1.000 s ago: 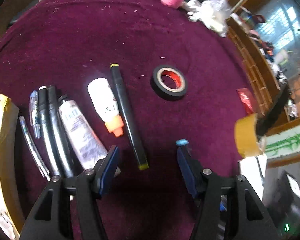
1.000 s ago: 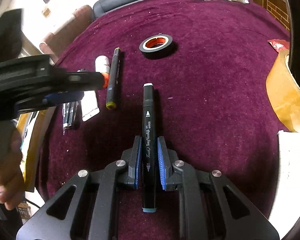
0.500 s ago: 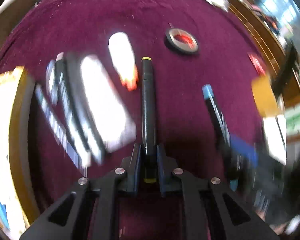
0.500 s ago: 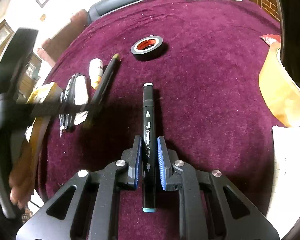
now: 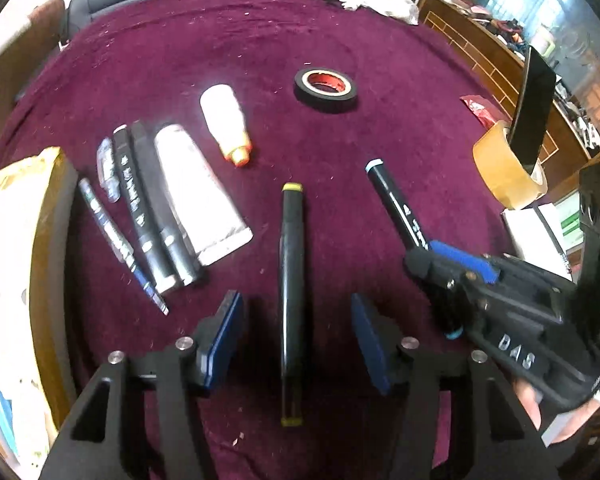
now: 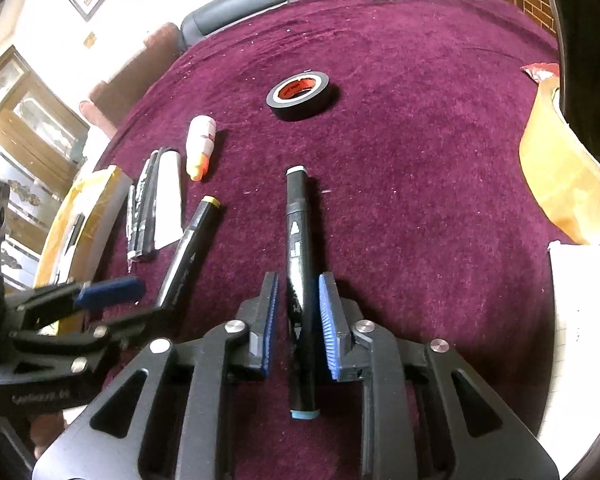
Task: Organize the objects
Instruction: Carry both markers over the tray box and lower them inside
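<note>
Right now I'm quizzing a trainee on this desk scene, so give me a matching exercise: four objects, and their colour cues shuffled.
Things:
1. marker between the left gripper's fingers
2. marker between the right gripper's fingers
3. tape roll
4. small bottle

Cues:
A. orange cap
B. red core
C. yellow ends
D. blue end

Pairs: 1-C, 2-D, 3-B, 4-A

A table (image 5: 260, 40) under maroon cloth carries two markers: the yellow-capped one (image 5: 290, 280) lies between the left hand-held gripper's (image 5: 296, 340) spread pads, the blue-capped one (image 6: 300, 280) between the right hand-held gripper's (image 6: 298, 320). Left of the left hand-held gripper lie pens (image 5: 140, 208), a tube (image 5: 198, 192) and a bottle (image 5: 226, 124); ahead, black tape (image 5: 326, 90); far right, brown tape (image 5: 504, 168).
</note>
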A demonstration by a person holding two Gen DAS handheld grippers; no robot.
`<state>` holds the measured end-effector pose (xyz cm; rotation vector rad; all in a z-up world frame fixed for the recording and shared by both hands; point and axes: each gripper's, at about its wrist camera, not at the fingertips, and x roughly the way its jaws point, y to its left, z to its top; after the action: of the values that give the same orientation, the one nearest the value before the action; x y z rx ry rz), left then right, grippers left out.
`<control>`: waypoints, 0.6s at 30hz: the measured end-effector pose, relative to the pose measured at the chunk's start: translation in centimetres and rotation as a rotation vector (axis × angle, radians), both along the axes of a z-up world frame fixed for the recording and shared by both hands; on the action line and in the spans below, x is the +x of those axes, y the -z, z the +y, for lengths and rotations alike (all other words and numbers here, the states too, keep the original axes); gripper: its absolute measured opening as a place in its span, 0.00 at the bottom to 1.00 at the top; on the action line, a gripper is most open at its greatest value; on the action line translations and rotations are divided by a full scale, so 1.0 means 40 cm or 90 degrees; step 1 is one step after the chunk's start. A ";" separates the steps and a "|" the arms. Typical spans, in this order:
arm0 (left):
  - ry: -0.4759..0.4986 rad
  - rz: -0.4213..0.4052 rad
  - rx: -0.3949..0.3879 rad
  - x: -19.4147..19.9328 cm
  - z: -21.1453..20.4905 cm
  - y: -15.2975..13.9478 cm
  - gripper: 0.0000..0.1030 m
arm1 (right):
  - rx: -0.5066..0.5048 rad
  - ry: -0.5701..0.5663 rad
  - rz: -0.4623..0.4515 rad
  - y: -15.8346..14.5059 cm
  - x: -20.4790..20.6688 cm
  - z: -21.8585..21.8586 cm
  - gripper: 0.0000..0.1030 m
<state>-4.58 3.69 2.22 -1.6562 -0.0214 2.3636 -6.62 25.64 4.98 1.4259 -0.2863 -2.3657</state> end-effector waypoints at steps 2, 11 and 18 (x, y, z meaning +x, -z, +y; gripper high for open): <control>-0.009 -0.013 0.000 0.007 -0.012 0.021 0.44 | 0.016 -0.001 0.001 -0.002 -0.002 -0.009 0.22; -0.027 0.010 0.020 0.071 -0.068 0.024 0.13 | 0.088 0.009 0.004 -0.009 0.030 -0.038 0.15; -0.069 0.006 0.155 0.133 -0.170 -0.043 0.12 | -0.002 -0.028 -0.014 -0.049 0.095 -0.083 0.15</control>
<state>0.75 -3.13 3.95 -1.5640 -0.3903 2.3362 -2.84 22.31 6.94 1.4428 -0.2620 -2.3142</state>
